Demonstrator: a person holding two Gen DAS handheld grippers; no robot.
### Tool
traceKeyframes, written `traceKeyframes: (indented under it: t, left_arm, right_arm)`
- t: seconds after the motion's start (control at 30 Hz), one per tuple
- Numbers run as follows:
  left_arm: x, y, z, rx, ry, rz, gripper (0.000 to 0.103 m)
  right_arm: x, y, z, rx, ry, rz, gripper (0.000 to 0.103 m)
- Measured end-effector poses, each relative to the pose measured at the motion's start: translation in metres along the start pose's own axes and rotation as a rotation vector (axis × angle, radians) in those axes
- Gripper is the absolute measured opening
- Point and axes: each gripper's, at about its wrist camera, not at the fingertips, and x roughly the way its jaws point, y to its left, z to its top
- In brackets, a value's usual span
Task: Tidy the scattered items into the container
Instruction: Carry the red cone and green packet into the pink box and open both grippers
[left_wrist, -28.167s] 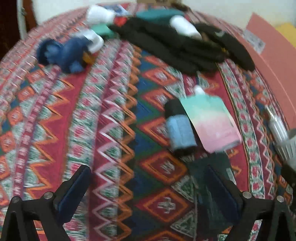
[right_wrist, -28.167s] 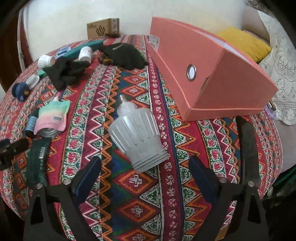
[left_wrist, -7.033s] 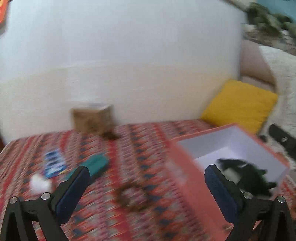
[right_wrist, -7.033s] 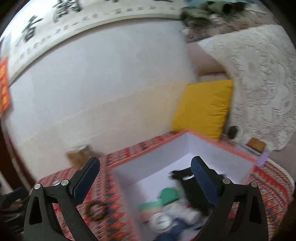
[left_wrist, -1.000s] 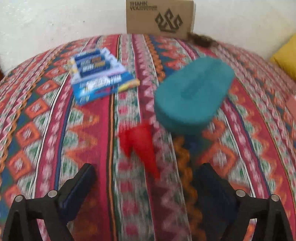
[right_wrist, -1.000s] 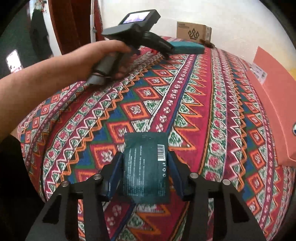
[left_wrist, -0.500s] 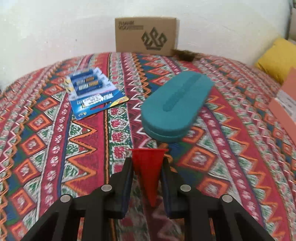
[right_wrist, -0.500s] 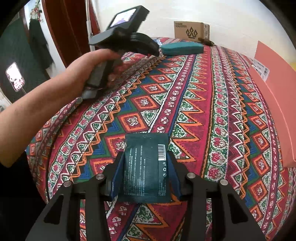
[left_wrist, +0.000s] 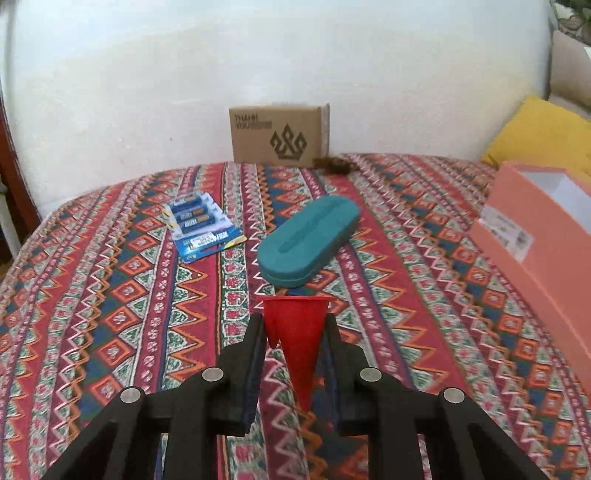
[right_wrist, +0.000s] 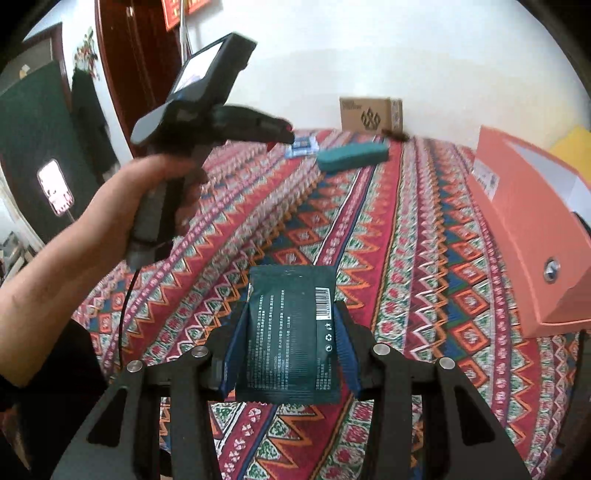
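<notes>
A patterned cloth (left_wrist: 110, 295) covered the table, red, blue and green in zigzags. At its right edge stood the pink box (left_wrist: 535, 243), open at the top, its white inner wall showing. A brown carton (left_wrist: 279, 136) stood against the far wall, with a dark tuft (left_wrist: 332, 164) just beside it. On the cloth near the middle lay a teal case (left_wrist: 308, 240), and to its left, apart from it, a pack of batteries (left_wrist: 199, 229).

The right tongs (right_wrist: 288, 354) were clenched on a dark green sachet (right_wrist: 290, 332), pinched by both side edges, printed back up, held above the cloth and well apart from the box. The left tongs (left_wrist: 295, 354) were closed nearly all the way on a red cone (left_wrist: 295, 339), wide end forward, tip pointing back toward the camera, held just short of the case. In the right view a hand (right_wrist: 147, 195) gripped the left tool's handle above the table.
</notes>
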Motion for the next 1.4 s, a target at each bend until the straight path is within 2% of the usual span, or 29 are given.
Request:
traceKeyframes:
  t: [0.23, 0.47, 0.6, 0.83, 0.93, 1.13, 1.23, 1.4]
  left_arm:
    - [-0.05, -0.042, 0.012, 0.049, -0.06, -0.019, 0.022]
    - [-0.095, -0.1, 0.032, 0.108, -0.136, -0.071, 0.023]
    - [-0.112, -0.139, 0.049, 0.132, -0.171, -0.118, 0.023]
    - [-0.137, -0.216, 0.093, 0.16, -0.236, -0.205, 0.023]
    - [-0.14, -0.249, 0.115, 0.175, -0.26, -0.237, 0.023]
    - [-0.111, -0.307, 0.132, 0.226, -0.244, -0.264, 0.023]
    - [-0.079, -0.33, 0.133, 0.249, -0.207, -0.273, 0.023]
    - [-0.029, -0.347, 0.126, 0.287, -0.165, -0.263, 0.023]
  right_arm:
    - [-0.044, 0.0, 0.003, -0.023, -0.11, -0.048, 0.047]
    - [-0.092, -0.011, 0.007, -0.054, -0.247, -0.18, 0.047]
    - [-0.135, -0.043, 0.019, 0.008, -0.362, -0.279, 0.047]
    - [-0.223, -0.118, 0.056, 0.158, -0.602, -0.52, 0.047]
    - [-0.249, -0.147, 0.076, 0.181, -0.662, -0.615, 0.047]
    - [-0.246, -0.202, 0.111, 0.21, -0.663, -0.744, 0.047]
    - [-0.218, -0.241, 0.118, 0.24, -0.605, -0.739, 0.047]
    - [-0.167, -0.299, 0.119, 0.312, -0.474, -0.716, 0.047]
